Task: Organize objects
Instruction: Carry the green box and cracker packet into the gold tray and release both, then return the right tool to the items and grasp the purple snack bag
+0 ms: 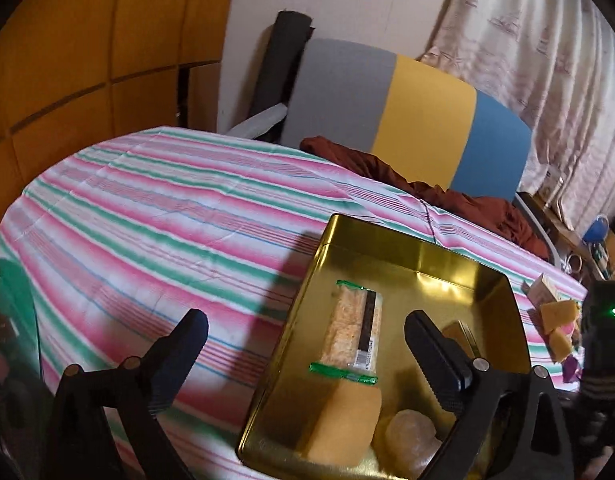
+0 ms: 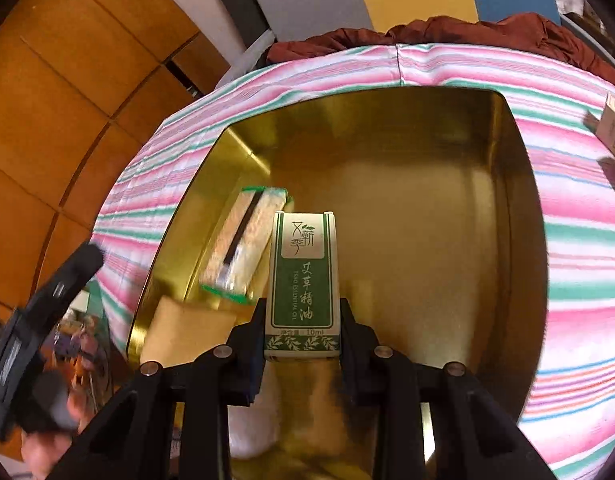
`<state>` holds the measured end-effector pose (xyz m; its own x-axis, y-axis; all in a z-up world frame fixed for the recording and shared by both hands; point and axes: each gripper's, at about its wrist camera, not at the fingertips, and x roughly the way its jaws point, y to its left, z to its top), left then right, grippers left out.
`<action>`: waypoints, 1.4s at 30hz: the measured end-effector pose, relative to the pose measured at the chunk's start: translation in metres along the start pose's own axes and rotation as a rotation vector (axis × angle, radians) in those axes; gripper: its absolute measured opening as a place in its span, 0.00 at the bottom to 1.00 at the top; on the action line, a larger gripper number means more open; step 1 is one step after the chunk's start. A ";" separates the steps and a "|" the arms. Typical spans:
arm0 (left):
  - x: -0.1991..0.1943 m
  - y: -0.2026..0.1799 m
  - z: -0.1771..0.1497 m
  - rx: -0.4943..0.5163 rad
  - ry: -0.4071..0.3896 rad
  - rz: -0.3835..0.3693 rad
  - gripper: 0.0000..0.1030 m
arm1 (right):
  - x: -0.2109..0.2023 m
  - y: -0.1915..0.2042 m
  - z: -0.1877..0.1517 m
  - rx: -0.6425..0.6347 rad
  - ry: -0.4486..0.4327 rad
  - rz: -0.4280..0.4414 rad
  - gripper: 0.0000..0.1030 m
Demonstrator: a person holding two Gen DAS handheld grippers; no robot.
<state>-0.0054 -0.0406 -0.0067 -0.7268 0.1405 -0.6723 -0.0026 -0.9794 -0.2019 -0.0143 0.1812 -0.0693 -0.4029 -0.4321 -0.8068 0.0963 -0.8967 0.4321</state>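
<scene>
A gold metal tin (image 1: 503, 296) (image 2: 523, 184) lies open on the striped cloth. In it lie a clear wrapped snack bar with green ends (image 1: 353, 330) (image 2: 243, 240), a yellow sponge block (image 1: 343, 424) (image 2: 183, 332) and a pale round object (image 1: 407, 440). My left gripper (image 1: 307, 344) is open and empty, its right finger over the tin. My right gripper (image 2: 303, 320) is shut on a green and white essential oil box (image 2: 303, 284), held above the tin's floor.
The table wears a pink, green and white striped cloth (image 1: 167, 216). Yellow sponge pieces (image 1: 559, 324) and a small carton (image 1: 545, 286) lie right of the tin. A red-brown cloth (image 1: 447, 192) and a grey, yellow and blue chair back (image 1: 423, 116) stand behind.
</scene>
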 end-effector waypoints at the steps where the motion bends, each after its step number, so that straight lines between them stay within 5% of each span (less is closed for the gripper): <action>1: -0.001 0.002 -0.001 -0.010 0.004 0.003 0.97 | 0.003 0.002 0.003 0.002 -0.006 0.002 0.30; 7: -0.005 0.005 -0.007 -0.043 0.031 0.001 0.98 | 0.020 0.006 0.009 0.028 0.006 0.018 0.38; 20: -0.003 -0.026 -0.019 -0.026 0.062 -0.076 0.98 | -0.047 -0.015 -0.008 -0.040 -0.167 -0.065 0.38; 42: -0.013 -0.153 -0.055 0.228 0.131 -0.292 0.99 | -0.102 -0.150 -0.057 0.168 -0.248 -0.241 0.38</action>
<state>0.0423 0.1156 -0.0061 -0.5791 0.4211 -0.6981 -0.3600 -0.9004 -0.2444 0.0639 0.3548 -0.0746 -0.6061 -0.1562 -0.7799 -0.1698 -0.9325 0.3187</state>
